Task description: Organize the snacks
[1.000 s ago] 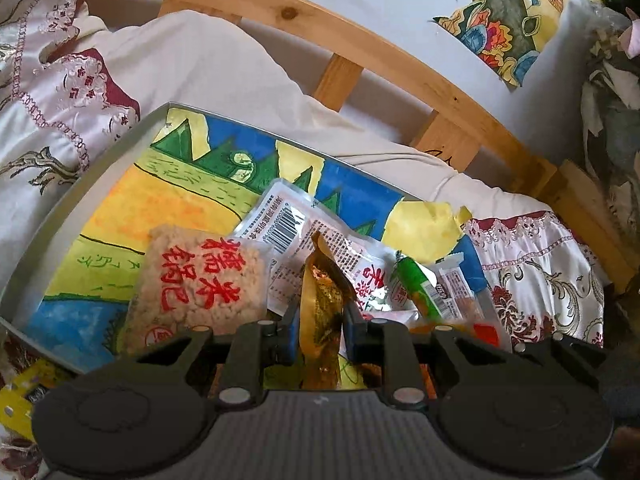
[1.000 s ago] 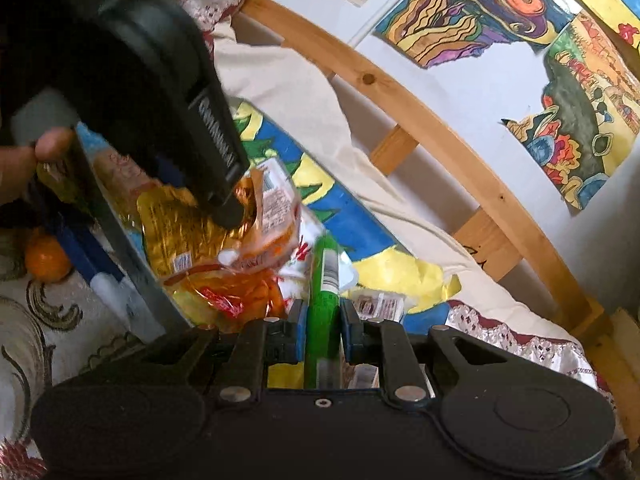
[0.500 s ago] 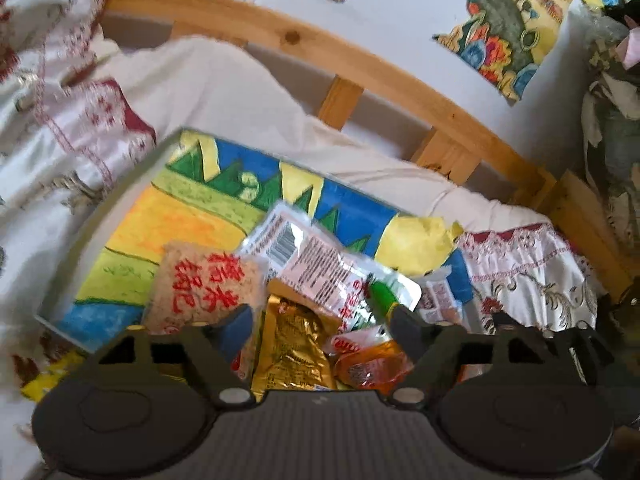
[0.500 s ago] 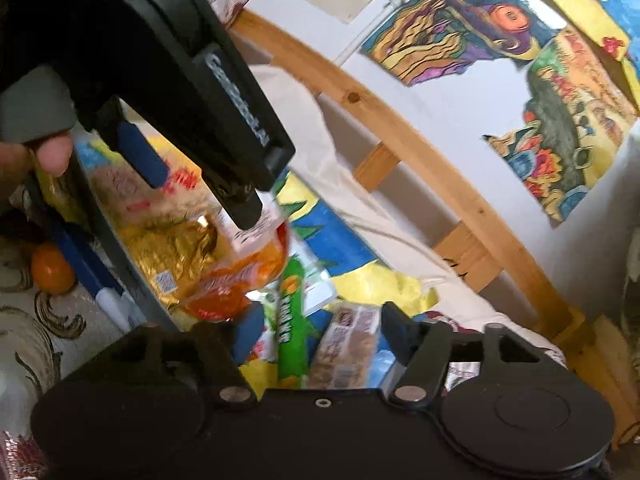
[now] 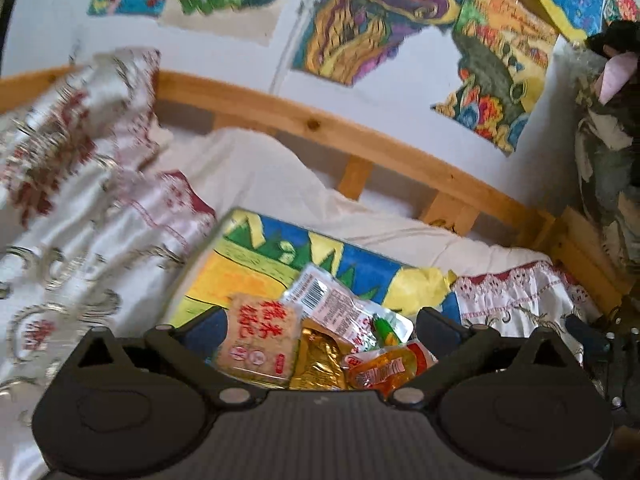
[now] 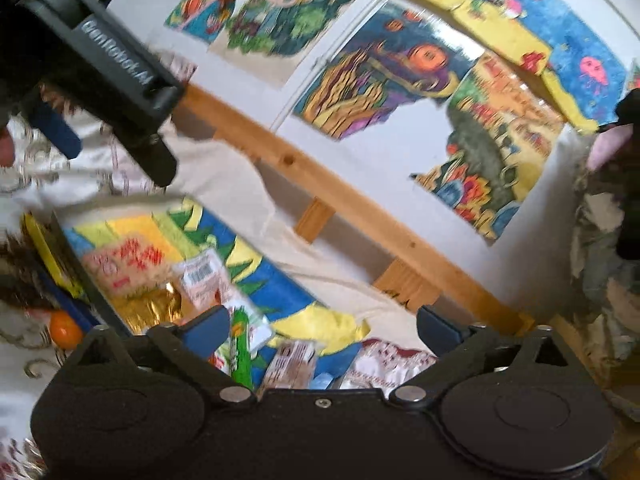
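A colourfully painted tray point(image 5: 256, 256) lies on the bed and holds a pile of snacks: a rice cracker pack with red characters point(image 5: 260, 344), a gold foil pack point(image 5: 320, 368), an orange pack point(image 5: 384, 370), a white barcoded pack point(image 5: 332, 304) and a green stick pack point(image 6: 240, 348). My left gripper point(image 5: 320, 324) is open and empty, raised above the pile. My right gripper point(image 6: 324, 320) is open and empty above the tray's right end point(image 6: 320, 324), with a small brown pack point(image 6: 294, 362) below it. The left gripper also shows in the right wrist view point(image 6: 96, 136), at upper left.
The patterned white and red bedspread point(image 5: 100, 216) surrounds the tray. A wooden bed rail point(image 5: 360, 140) runs behind it, under a wall of paintings point(image 5: 380, 24). An orange fruit point(image 6: 64, 330) and blue and yellow items lie left of the tray. Clutter point(image 5: 612, 160) stands at right.
Both grippers opened, letting go of the gold pack and the green stick pack onto the tray, then lifted up and back from the pile.
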Demonstrator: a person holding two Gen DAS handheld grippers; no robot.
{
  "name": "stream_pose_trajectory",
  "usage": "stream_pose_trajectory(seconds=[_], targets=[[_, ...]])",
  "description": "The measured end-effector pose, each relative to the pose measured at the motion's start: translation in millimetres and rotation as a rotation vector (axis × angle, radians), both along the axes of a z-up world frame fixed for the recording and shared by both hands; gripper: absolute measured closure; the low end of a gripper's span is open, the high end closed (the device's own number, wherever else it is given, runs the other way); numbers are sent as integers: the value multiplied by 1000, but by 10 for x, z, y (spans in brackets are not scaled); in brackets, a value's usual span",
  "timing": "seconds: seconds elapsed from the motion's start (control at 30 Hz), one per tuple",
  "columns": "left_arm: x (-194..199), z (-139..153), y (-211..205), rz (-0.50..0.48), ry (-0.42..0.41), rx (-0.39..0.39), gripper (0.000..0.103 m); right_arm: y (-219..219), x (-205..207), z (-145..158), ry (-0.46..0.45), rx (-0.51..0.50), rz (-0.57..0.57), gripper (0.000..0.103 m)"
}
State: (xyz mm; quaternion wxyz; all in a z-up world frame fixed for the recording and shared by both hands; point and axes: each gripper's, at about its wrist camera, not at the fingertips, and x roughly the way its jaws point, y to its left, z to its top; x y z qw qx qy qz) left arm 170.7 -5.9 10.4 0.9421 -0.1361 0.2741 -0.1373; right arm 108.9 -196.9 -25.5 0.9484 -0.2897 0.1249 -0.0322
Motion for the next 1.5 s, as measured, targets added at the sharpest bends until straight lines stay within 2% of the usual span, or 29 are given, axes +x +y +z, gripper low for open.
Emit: stream_pose_trajectory(seconds=[0.27,0.37,0.57,0.73,1.03,1.5], targets=[[-541,227,101,56,-104,101,0,-70,-426,303,-71,168,47,1],[-744,266,136,74,-138,124,0,-85,-587,392,-61,253,59,1],[-1137,264,190,88,-172,175,0,-59,-899,494,-26,362,90,1],[-1433,226,268,148,-193,207,0,-110,-1093,530,38,484,101,1],[-1827,147,373,201,-168,244,0,-99,-1394,506,91,584,120,1],[-2138,-1,404,208,-73,286,0,7,-1592,348,225,620,108,1]])
